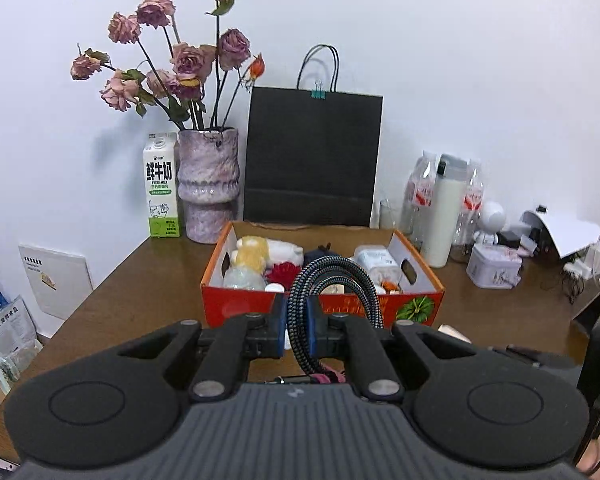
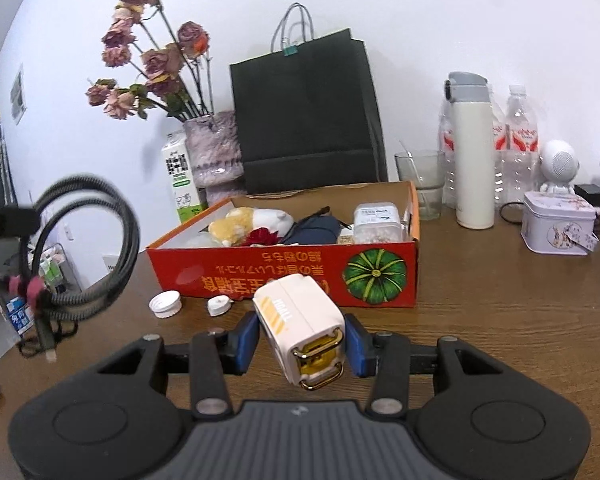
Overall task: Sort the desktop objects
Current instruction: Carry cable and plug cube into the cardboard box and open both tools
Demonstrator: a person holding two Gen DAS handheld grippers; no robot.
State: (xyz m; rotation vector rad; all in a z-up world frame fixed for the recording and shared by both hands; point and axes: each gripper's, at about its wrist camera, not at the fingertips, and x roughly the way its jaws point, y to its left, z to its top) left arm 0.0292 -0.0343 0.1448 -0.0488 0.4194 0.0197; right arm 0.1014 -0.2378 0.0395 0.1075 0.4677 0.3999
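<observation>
My left gripper [image 1: 298, 326] is shut on a coiled braided cable [image 1: 332, 276], held above the table just in front of the red cardboard box [image 1: 228, 306]. The same cable [image 2: 88, 248] shows at the left of the right wrist view, hanging in the air. My right gripper [image 2: 302, 342] is shut on a small cream case with gold latches [image 2: 300, 324], held in front of the box [image 2: 284, 276]. The box holds a plush toy [image 2: 244, 224], a dark pouch [image 2: 316, 230] and a clear plastic container [image 2: 378, 220].
Two white bottle caps [image 2: 165, 304] lie on the table before the box. Behind stand a milk carton [image 1: 161, 188], a vase of dried roses [image 1: 208, 188], a black paper bag [image 1: 312, 160], a glass [image 2: 420, 184], a white flask [image 2: 473, 156], water bottles [image 2: 520, 140] and a tin [image 2: 558, 224].
</observation>
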